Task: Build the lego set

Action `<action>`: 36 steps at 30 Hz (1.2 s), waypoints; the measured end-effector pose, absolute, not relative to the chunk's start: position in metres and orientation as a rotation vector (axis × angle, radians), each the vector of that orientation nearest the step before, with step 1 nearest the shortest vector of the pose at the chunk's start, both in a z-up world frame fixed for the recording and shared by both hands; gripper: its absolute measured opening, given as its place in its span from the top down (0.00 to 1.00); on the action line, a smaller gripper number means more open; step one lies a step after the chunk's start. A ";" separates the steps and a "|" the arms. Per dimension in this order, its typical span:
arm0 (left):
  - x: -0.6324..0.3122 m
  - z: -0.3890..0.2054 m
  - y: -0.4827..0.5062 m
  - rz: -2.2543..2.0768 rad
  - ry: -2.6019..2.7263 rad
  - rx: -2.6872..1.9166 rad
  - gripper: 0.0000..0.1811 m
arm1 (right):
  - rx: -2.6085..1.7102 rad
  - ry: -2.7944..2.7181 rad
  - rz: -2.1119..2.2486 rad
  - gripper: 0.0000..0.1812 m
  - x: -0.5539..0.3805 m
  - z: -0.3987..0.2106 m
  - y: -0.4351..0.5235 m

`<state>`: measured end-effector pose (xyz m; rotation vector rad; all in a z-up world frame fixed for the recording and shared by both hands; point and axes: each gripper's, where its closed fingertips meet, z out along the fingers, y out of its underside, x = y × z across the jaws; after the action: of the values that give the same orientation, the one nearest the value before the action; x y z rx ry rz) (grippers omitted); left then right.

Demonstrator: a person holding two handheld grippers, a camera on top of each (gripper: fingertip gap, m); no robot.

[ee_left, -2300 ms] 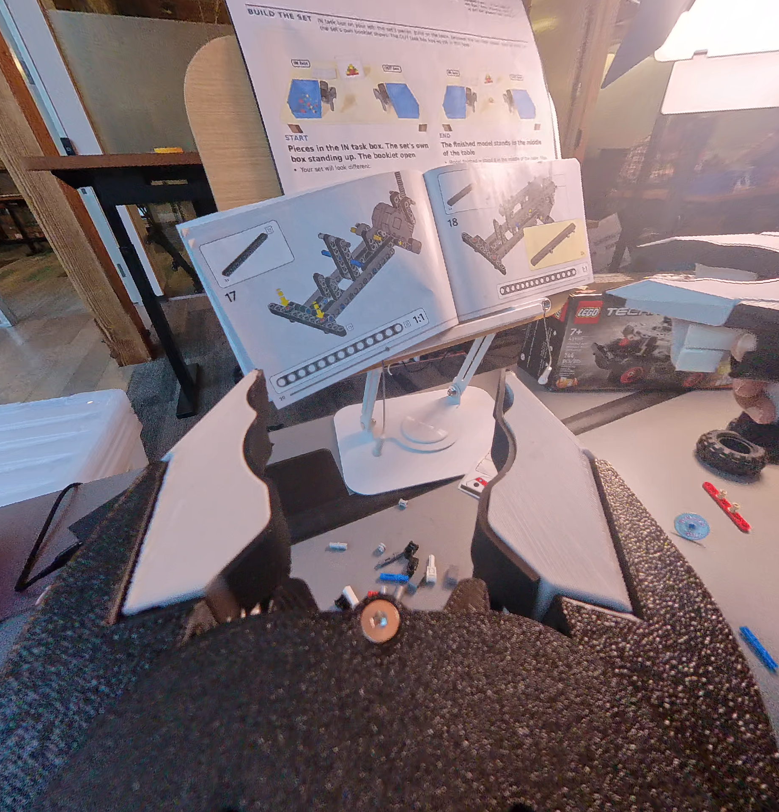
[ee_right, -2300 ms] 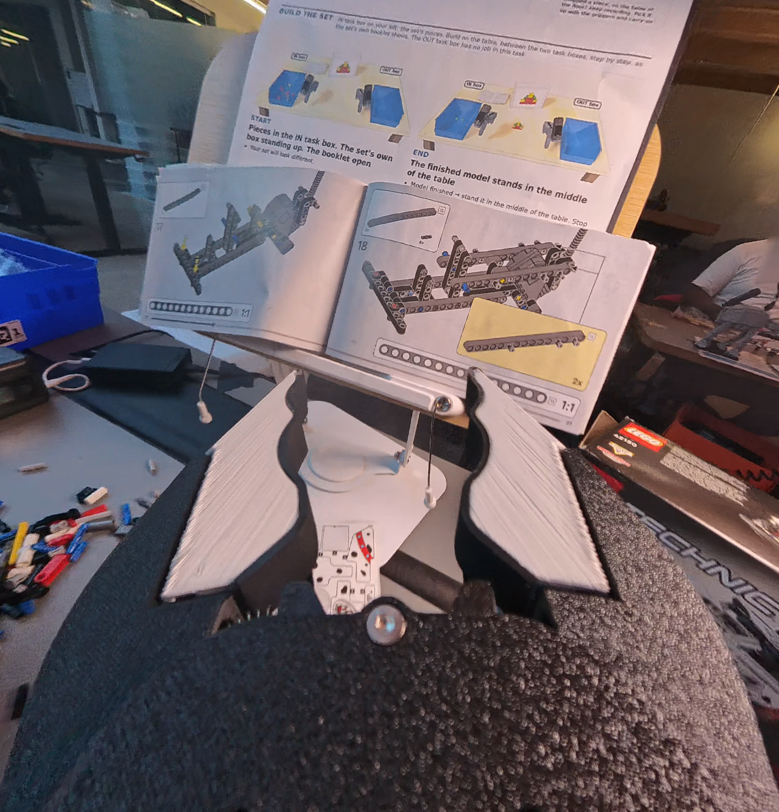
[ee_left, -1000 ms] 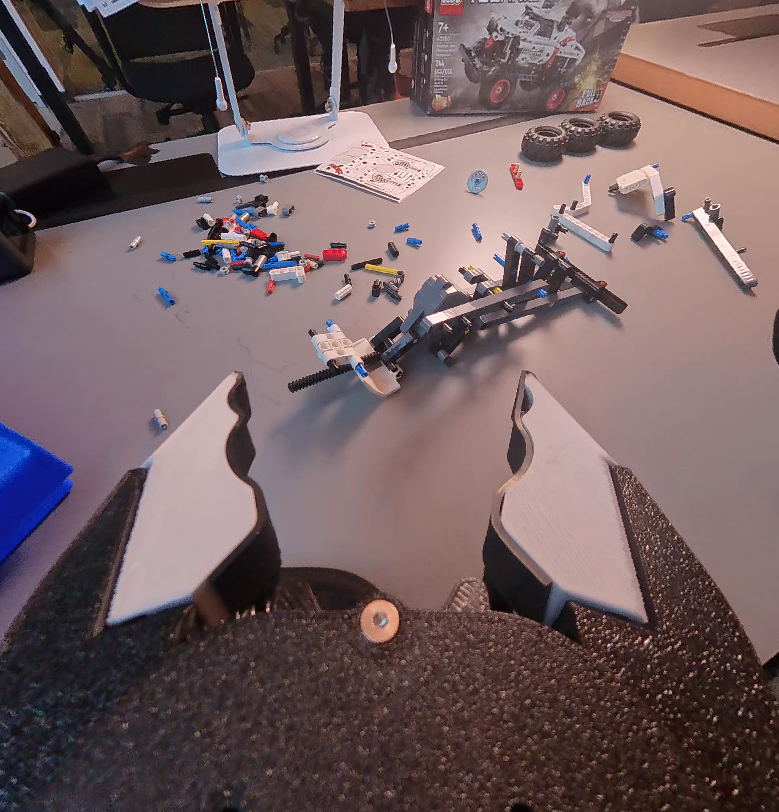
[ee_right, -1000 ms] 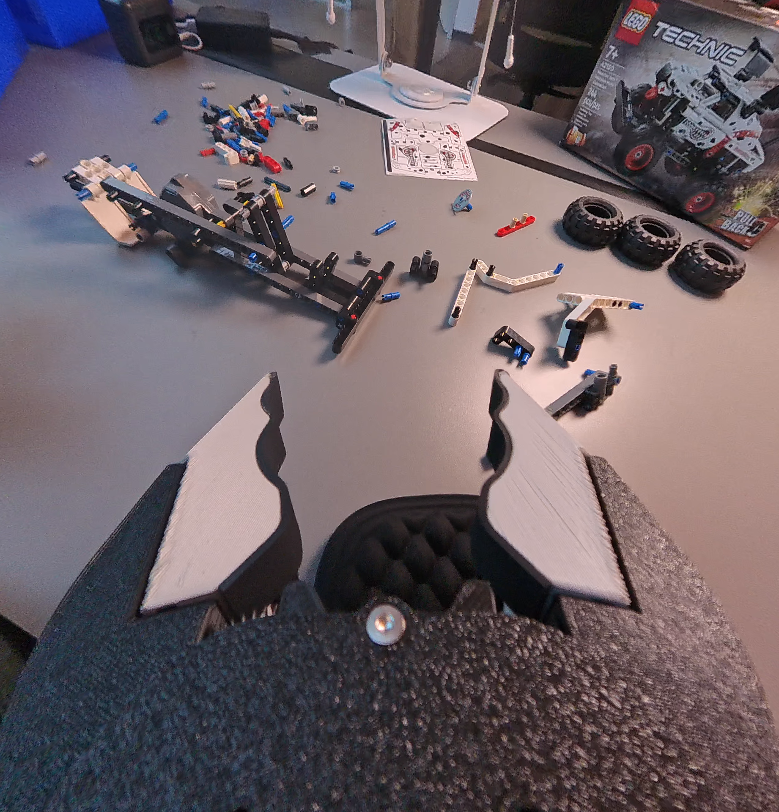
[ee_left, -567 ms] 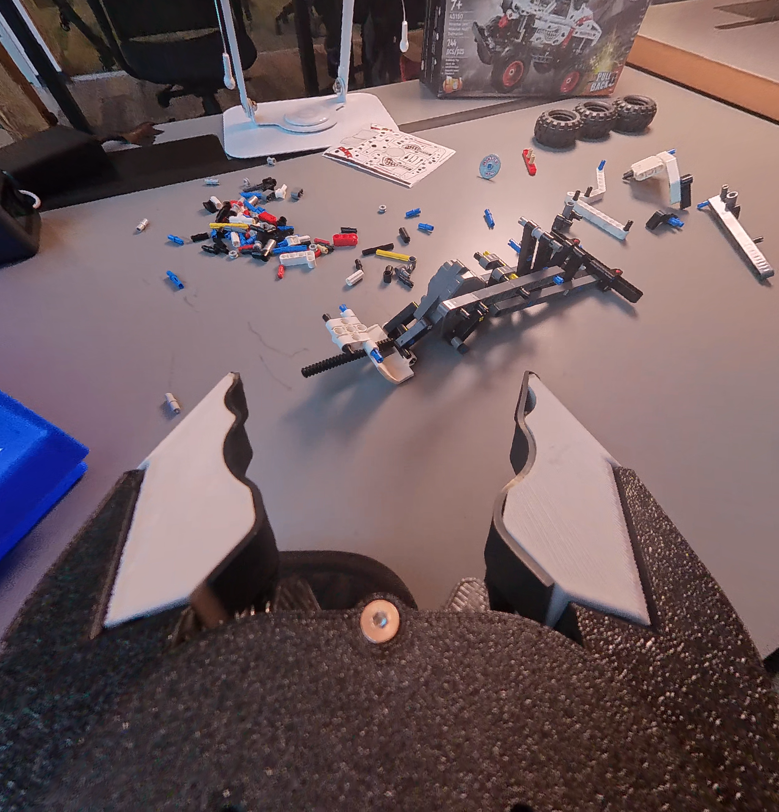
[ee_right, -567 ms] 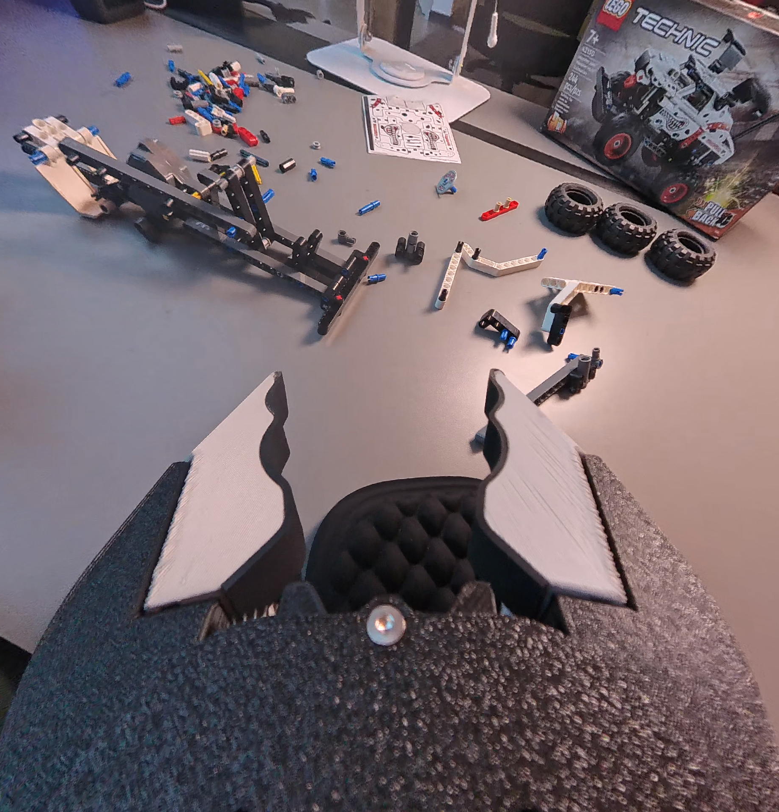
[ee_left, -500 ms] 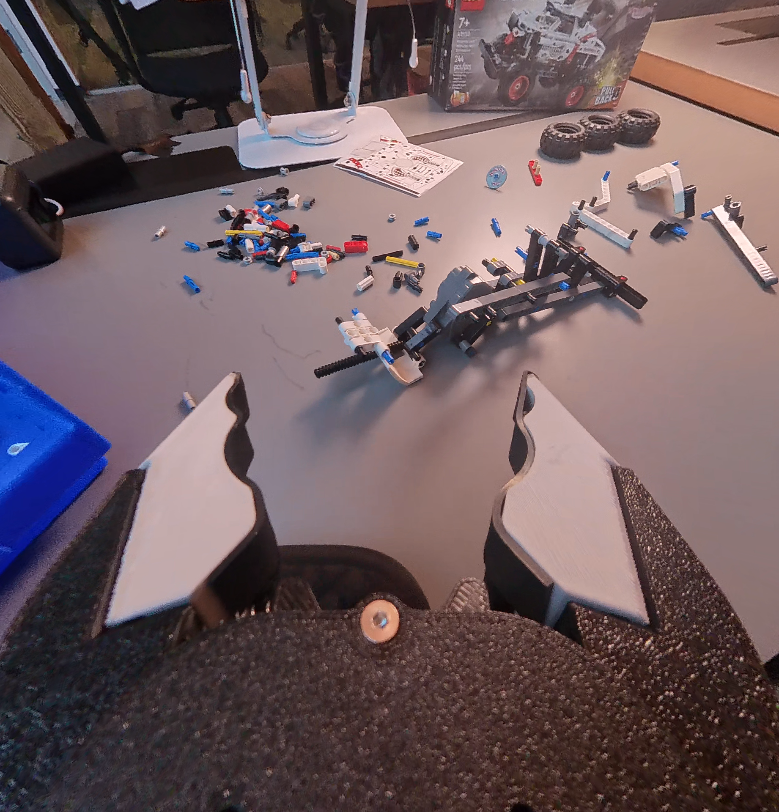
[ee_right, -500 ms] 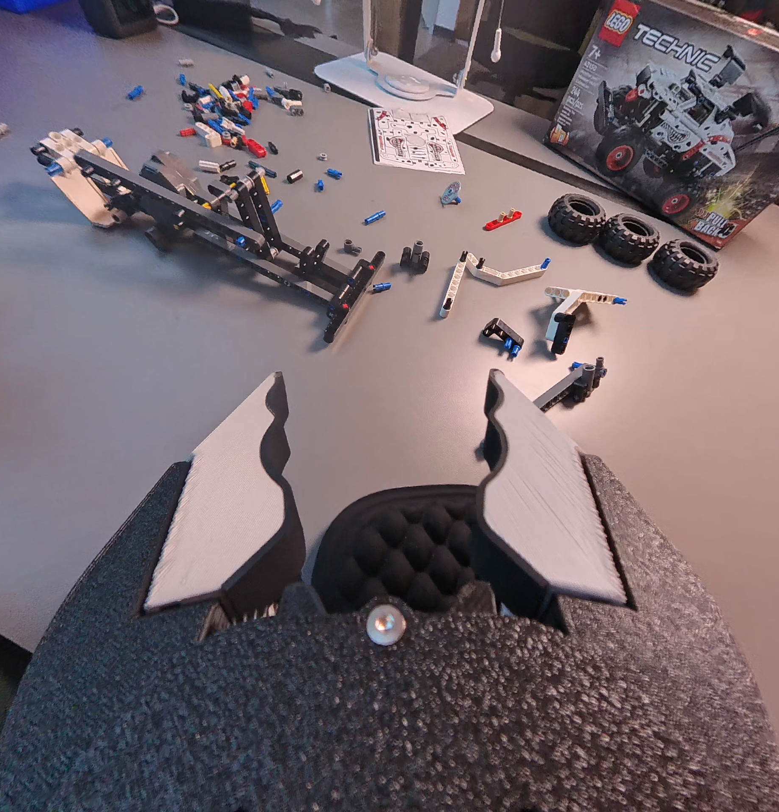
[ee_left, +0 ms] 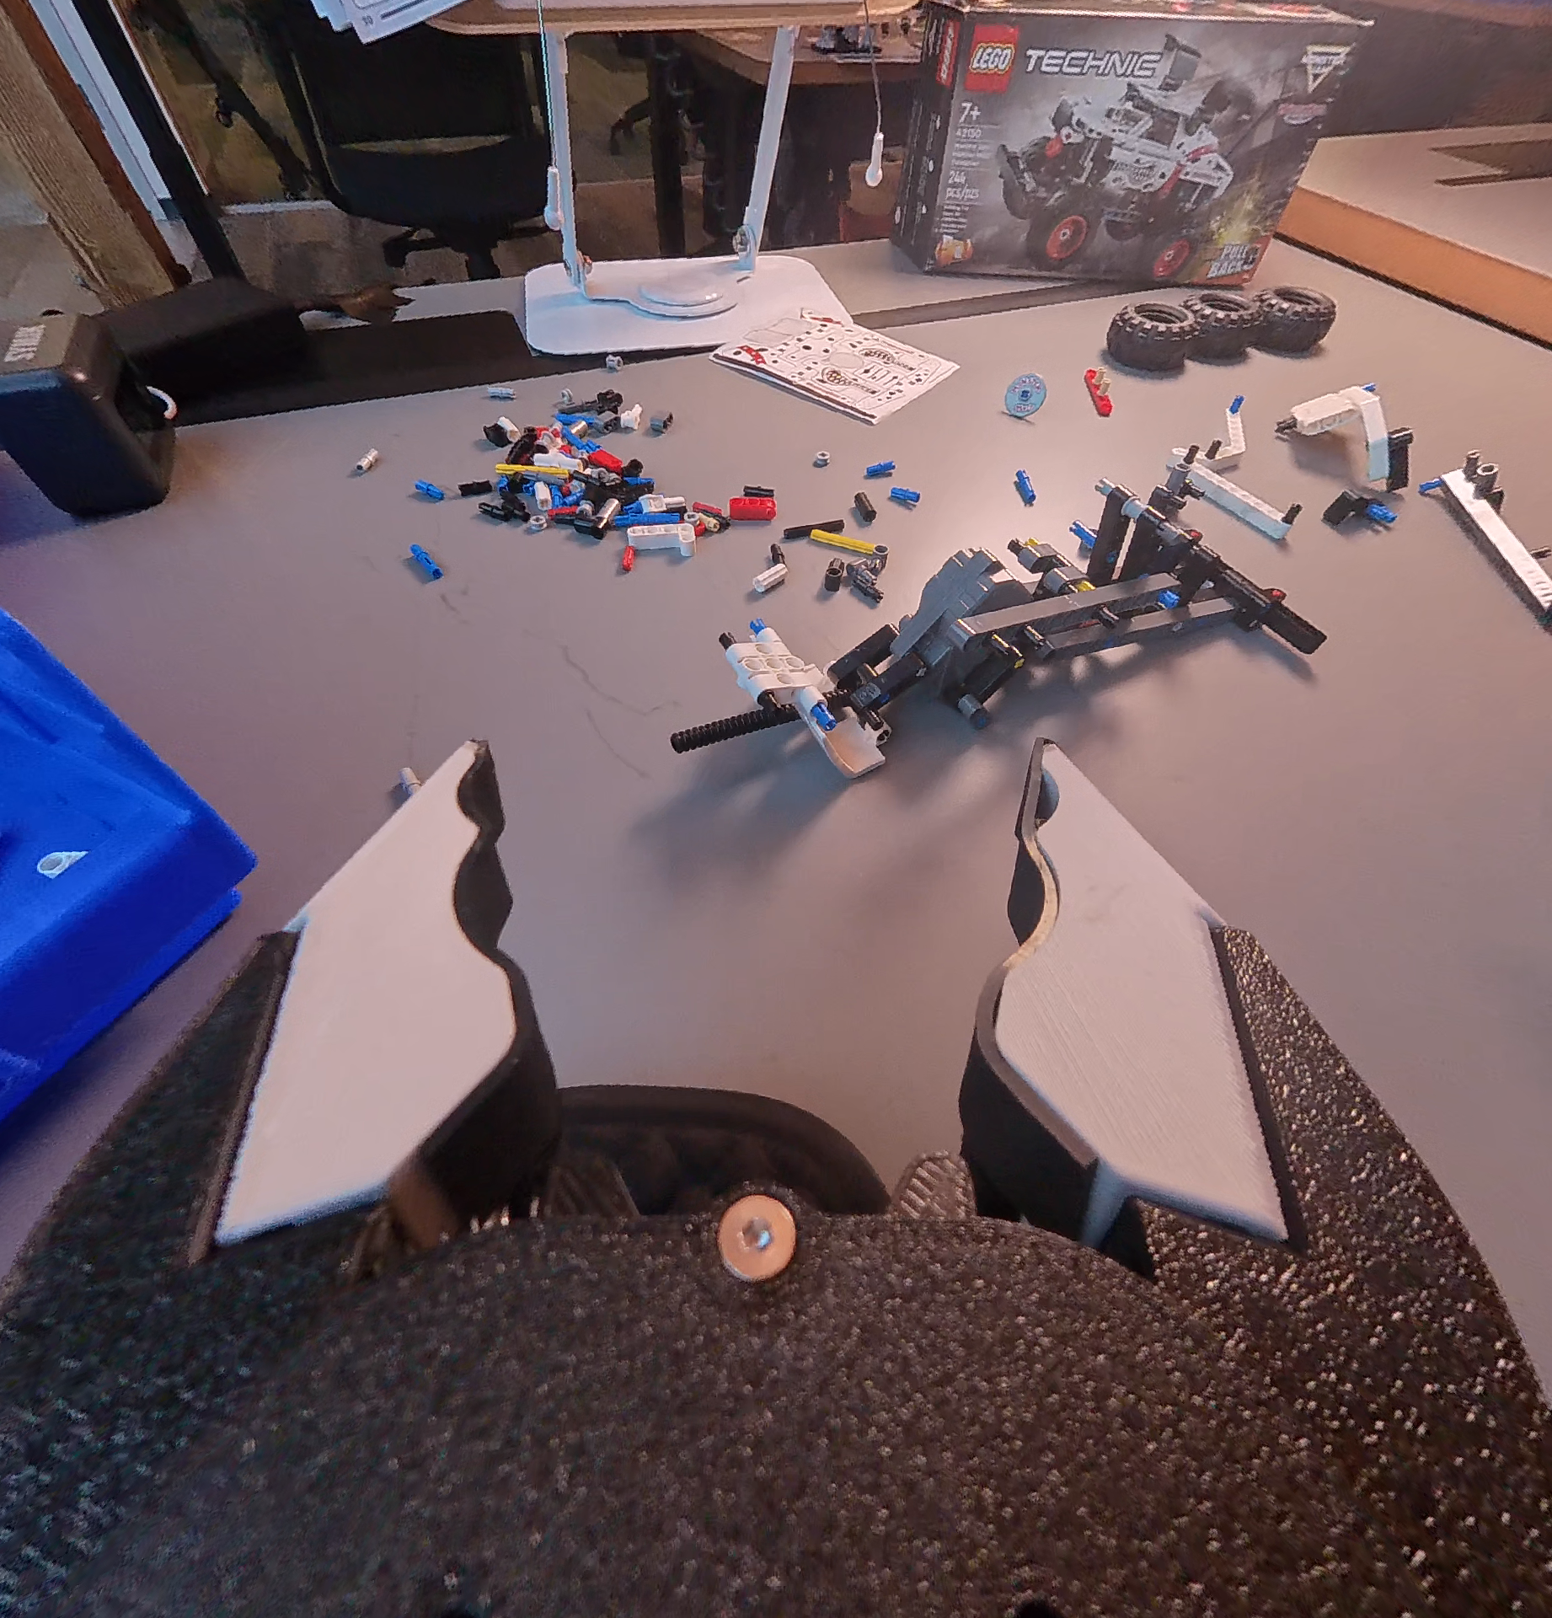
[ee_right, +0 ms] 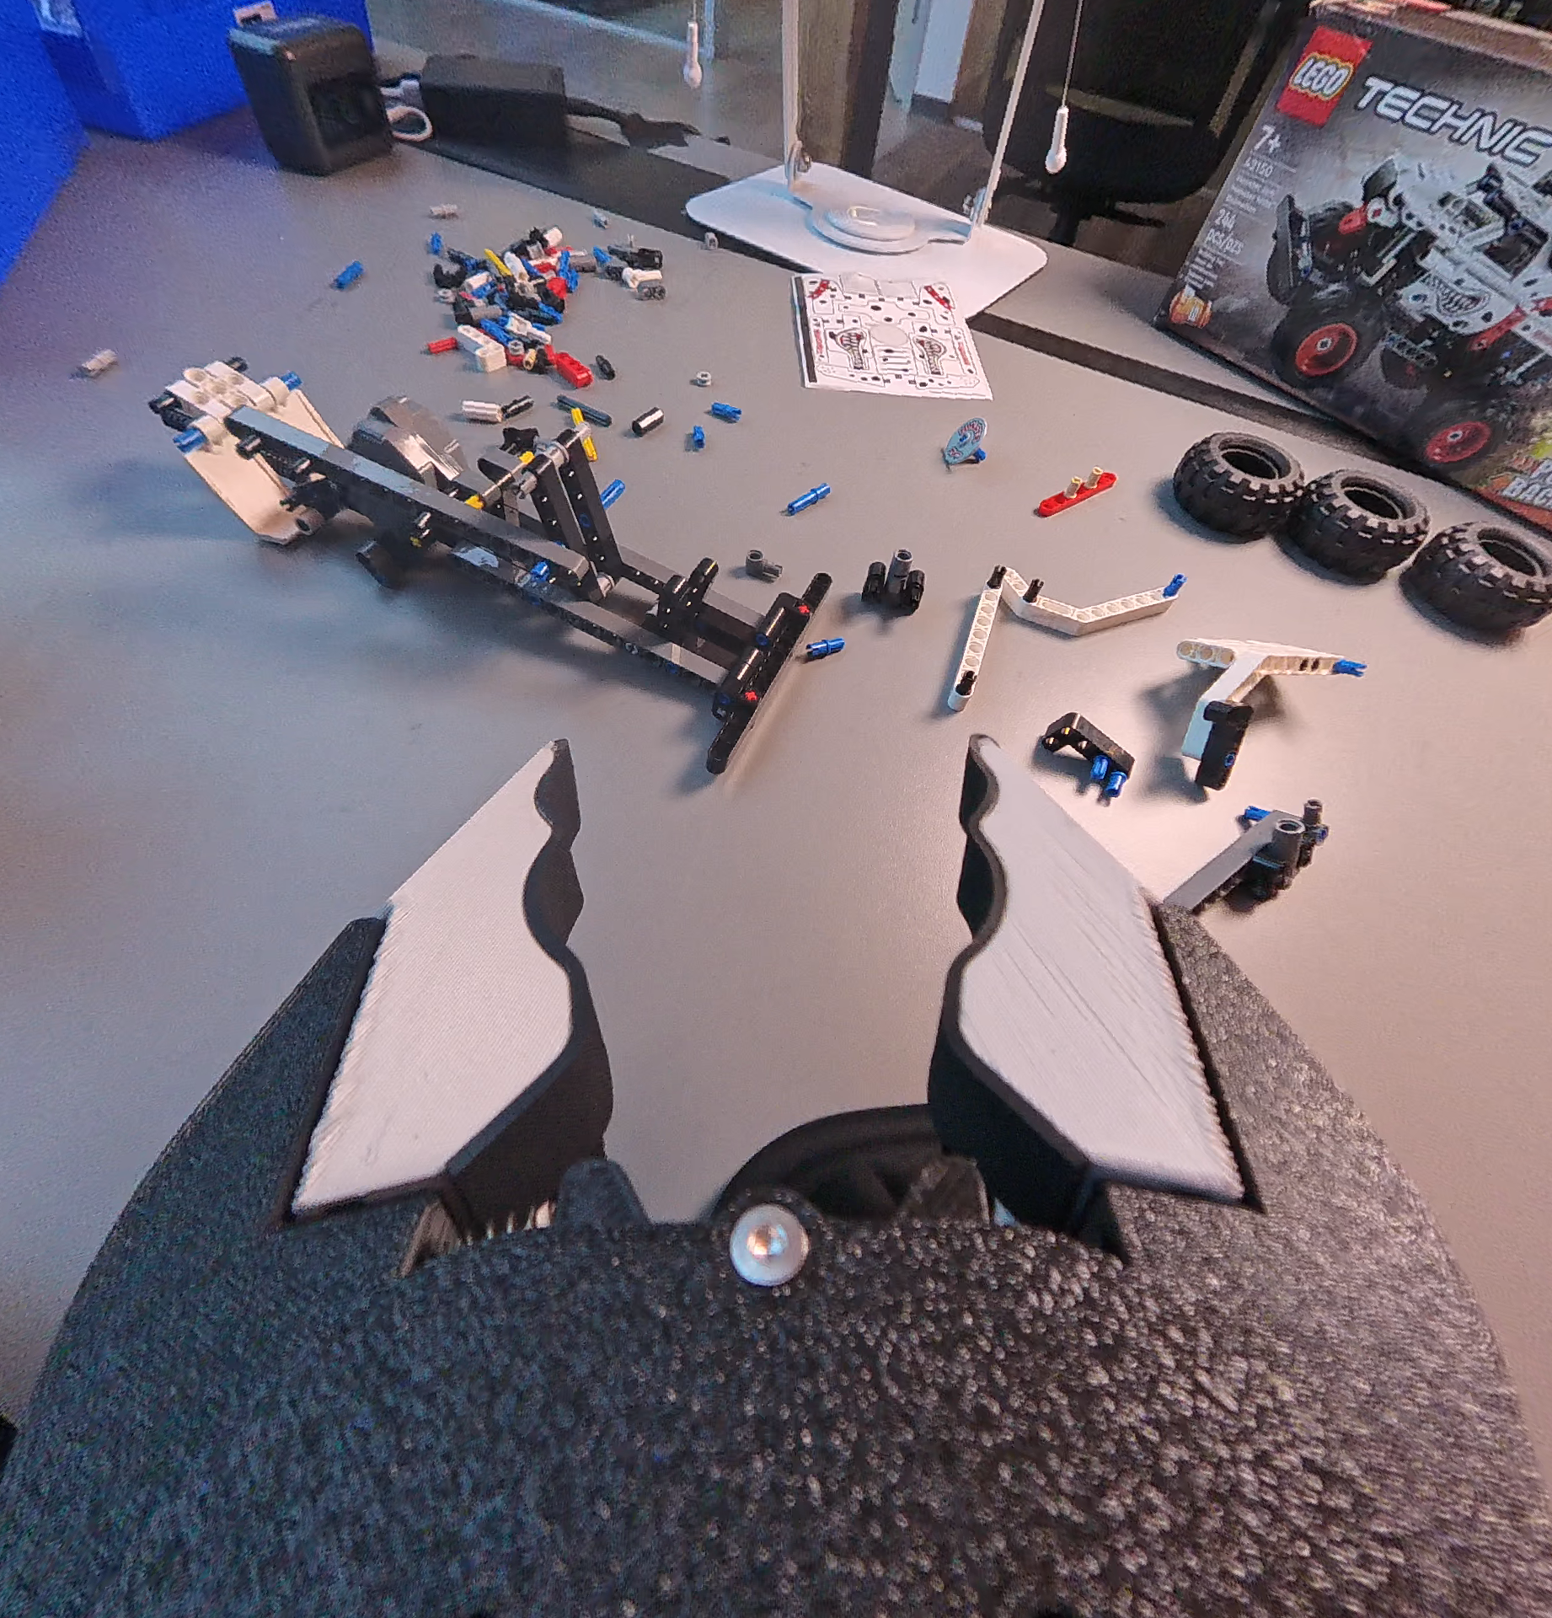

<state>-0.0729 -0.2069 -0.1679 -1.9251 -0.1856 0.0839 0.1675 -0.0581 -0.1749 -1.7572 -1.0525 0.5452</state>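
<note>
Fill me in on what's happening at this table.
A Lego build is underway. Both hand-held grippers, left and right, hang open and empty over the grey table. The half-built chassis lies in the middle, untouched, with a pile of loose parts behind it, three tyres and the set's box farther back.

Left gripper (ee_left: 755, 770) and right gripper (ee_right: 764, 757): both hang above the surface, jaws spread wide, holding nothing.

3 tires (ee_right: 1359, 525) (1 box (ee_right: 1403, 236))
</note>
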 end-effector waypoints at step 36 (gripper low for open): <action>-0.027 -0.163 -0.119 0.294 0.092 -1.994 1.00 | -1.017 -1.401 1.288 1.00 0.048 -0.048 -0.263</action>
<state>-0.0271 -0.1191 -0.1631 -1.9943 0.0919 0.2935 0.0478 -0.2625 -0.0476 -1.0168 -1.4010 1.2878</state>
